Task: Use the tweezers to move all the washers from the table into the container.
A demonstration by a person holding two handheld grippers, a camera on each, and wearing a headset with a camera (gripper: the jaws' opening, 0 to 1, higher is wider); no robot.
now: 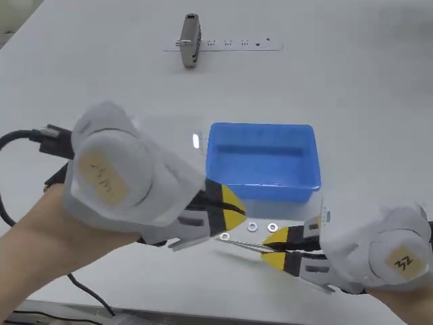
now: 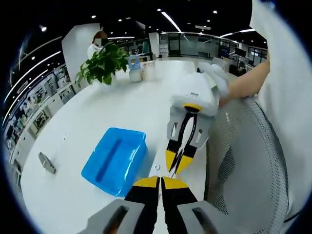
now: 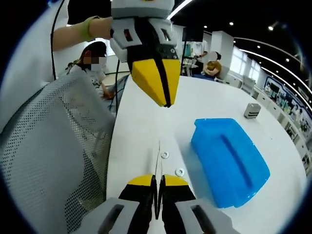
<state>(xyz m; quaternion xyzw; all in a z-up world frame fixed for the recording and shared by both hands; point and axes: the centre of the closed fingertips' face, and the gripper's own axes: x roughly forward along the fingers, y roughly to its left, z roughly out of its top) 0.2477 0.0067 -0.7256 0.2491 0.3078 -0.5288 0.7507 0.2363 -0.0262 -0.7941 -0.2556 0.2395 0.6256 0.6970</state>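
Observation:
Three small metal washers [image 1: 253,227] lie on the white table [image 1: 352,81] just in front of the blue container [image 1: 262,162]. My right gripper [image 1: 276,247] is shut on thin metal tweezers [image 1: 247,244], whose tips point left and reach the leftmost washer [image 1: 224,236]. In the right gripper view the tweezers [image 3: 159,156] stick out past the jaws, with a washer [image 3: 165,155] beside the tips and another washer [image 3: 180,171] nearer. My left gripper [image 1: 233,208] hovers shut, nothing visible in it, just left of the washers. It faces the right gripper [image 2: 179,158] closely.
A white power strip [image 1: 230,45] with a grey adapter [image 1: 191,40] lies at the far side of the table. A black cable [image 1: 13,145] trails at the left. A mesh chair [image 3: 58,146] stands by the table's near edge. A potted plant [image 2: 102,61] is far off.

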